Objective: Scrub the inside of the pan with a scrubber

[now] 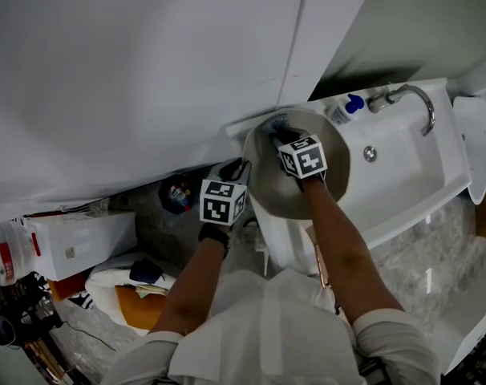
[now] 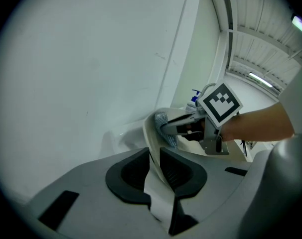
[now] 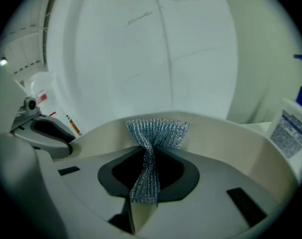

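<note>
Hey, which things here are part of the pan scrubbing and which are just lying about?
In use: pan, rim in left gripper; scrubber, in right gripper, against the pan.
Lying about: soap bottle, faucet, white box.

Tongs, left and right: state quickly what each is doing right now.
Left tongs: closed on the pan rim.
Right tongs: closed on the scrubber.

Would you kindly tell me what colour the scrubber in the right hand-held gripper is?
The scrubber is silvery blue-grey mesh, clearest in the right gripper view.
</note>
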Action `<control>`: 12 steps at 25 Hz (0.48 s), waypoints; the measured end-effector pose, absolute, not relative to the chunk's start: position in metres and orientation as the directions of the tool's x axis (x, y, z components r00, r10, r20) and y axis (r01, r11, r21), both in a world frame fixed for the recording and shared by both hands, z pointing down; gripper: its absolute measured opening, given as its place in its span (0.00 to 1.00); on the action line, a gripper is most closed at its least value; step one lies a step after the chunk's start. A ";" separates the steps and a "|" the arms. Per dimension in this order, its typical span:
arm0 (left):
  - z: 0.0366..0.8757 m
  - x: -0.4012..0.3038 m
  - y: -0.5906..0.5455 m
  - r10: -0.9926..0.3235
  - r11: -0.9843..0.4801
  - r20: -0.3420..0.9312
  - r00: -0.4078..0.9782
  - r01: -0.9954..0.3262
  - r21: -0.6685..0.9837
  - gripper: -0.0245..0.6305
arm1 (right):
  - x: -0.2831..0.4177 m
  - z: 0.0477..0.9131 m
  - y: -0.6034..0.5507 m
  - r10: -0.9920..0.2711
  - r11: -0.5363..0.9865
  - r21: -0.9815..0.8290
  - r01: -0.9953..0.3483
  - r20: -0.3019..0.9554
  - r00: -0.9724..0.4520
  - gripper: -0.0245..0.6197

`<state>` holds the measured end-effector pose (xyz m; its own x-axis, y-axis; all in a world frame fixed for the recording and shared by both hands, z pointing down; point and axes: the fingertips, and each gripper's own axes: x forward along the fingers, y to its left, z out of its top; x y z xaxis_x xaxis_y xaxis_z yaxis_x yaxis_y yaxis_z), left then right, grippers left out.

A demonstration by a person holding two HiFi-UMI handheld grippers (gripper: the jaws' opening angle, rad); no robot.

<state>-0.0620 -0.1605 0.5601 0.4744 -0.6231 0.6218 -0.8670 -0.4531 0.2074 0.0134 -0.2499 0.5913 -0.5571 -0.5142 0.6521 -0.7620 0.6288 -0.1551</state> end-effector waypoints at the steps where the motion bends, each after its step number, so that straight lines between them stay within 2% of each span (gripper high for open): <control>1: 0.560 -0.062 -0.161 -0.623 -0.453 0.623 0.472 -0.868 0.204 0.15 | 0.027 0.591 -0.257 -0.541 0.592 -0.147 -0.793 0.656 -0.526 0.14; 9: 0.558 -0.059 -0.165 -0.624 -0.447 0.627 0.466 -0.871 0.203 0.14 | 0.113 0.593 -0.255 -0.664 0.340 -0.092 -0.936 0.682 -0.308 0.14; 12: 0.558 -0.059 -0.167 -0.621 -0.444 0.627 0.470 -0.870 0.213 0.14 | 0.117 0.598 -0.255 -0.675 0.285 -0.087 -0.954 0.689 -0.265 0.14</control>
